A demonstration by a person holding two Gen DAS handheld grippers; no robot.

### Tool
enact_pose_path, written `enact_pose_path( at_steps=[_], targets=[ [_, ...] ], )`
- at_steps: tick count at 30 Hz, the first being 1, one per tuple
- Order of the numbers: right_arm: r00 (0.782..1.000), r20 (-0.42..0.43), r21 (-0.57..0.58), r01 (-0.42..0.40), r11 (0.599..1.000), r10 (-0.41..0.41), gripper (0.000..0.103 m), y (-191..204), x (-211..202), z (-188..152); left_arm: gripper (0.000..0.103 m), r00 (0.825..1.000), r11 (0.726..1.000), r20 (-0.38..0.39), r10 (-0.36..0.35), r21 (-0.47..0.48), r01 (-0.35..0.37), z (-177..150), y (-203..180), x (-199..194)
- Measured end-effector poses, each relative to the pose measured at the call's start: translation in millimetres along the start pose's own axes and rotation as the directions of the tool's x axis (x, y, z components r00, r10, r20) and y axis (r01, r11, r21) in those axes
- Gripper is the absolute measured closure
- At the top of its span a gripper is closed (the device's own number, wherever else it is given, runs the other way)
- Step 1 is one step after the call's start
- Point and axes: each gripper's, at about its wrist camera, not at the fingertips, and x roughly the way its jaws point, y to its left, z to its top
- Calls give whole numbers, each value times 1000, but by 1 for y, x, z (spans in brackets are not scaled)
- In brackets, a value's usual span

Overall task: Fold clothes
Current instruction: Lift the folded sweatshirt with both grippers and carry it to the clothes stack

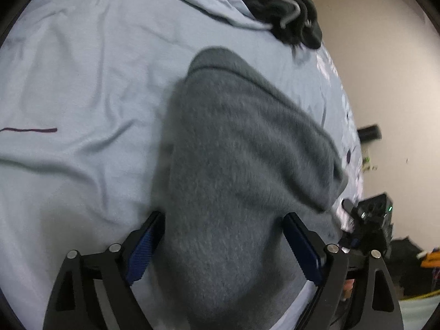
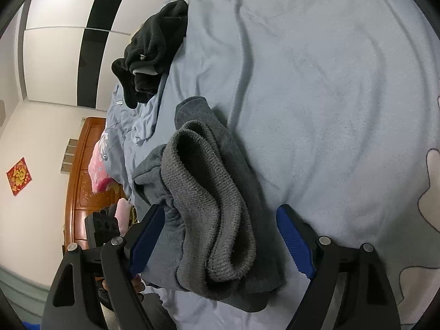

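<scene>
Grey fleece garment [image 1: 233, 170] lies on the light blue bedsheet [image 1: 82, 82], long axis running straight away from the left gripper [image 1: 224, 244], near end sitting between its fingers. Left jaws stand wide; the cloth fills most of the gap but the blue pads [image 1: 143, 255] don't look pressed into it, so I read nothing gripped

Right gripper [image 2: 221, 243] is at the ribbed cuff [image 2: 209, 206], which is bunched and lies between its fingers, same axis: away from the gripper and slightly up-left in its view. Jaws wide here too, with a clear gap to the right-hand pad (the left pad is close to the cloth, contact uncertain). Nothing held

Both grippers are right at the garment, neither clearly nearer. In the left view the right gripper's body shows just past the garment's lower right edge

Surface: soft, wrinkled bedding, cloth will drag on it. A black garment [image 2: 154, 55] is heaped at the far edge, well apart. Room: white walls, wooden headboard [image 2: 82, 178], red wall decoration [image 2: 18, 176]
</scene>
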Motion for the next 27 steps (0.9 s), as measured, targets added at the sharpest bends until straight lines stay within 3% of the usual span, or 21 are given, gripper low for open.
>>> enact_pose_path(
  at_steps=[2,3,5,11,20,27],
  targets=[
    [1000,-7,3,-2,1000,2,35,2,4,1,22,999,999,25,-21,-36,22,-2,3,-3],
    [1000,-18,4,18,1000,-18,49,2,7,1,28,999,999,30,-15,-39,16,-3,3,-3],
    [998,-29,8,55,998,-55,54,3,11,1,48,1000,999,25,16,-40,-16,-4,3,-4],
    [998,-3,29,62,998,-61,71,14,1,-5,73,996,997,57,75,1,-75,-11,-12,-15],
    [999,11,-28,53,998,-52,75,56,-28,-39,78,990,991,105,93,82,-102,-38,-29,-64],
    [999,-35,-102,35,994,-39,75,103,-14,-64,79,980,989,177,93,98,-112,-53,-15,-117]
  ],
)
